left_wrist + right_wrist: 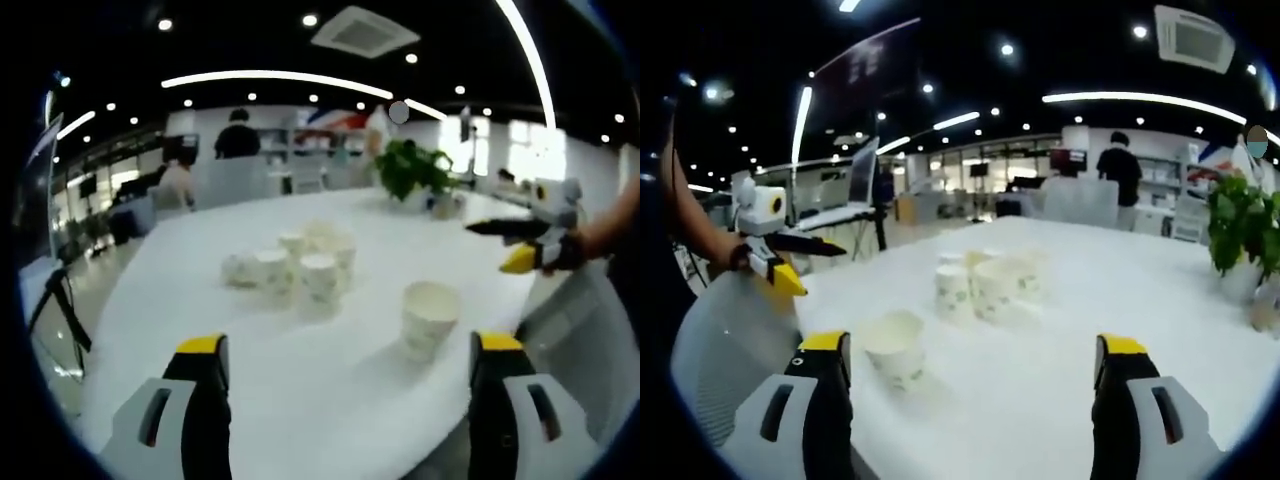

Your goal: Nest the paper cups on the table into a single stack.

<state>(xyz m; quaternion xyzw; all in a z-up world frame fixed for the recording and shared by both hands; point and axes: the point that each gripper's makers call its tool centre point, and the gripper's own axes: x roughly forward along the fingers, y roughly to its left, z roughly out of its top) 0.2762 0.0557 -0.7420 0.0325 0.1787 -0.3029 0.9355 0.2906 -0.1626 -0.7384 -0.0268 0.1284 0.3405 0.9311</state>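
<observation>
Paper cups sit on a white table (330, 400). Nearest, one single cup (428, 318) stands upright by the table's edge, apart from the rest. Both the left gripper (350, 365) and the right gripper (975, 360) hover with jaws spread wide, holding nothing. Farther back, a cluster of cups (295, 265) stands mid-table. Beyond, a potted plant (415, 170) and a person standing (237, 135).

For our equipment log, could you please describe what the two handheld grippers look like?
Both match: the left gripper and right gripper have black jaws with yellow tips on light grey bodies with dark slots. Seen from outside, each carries a white box; a bare forearm holds each.
</observation>
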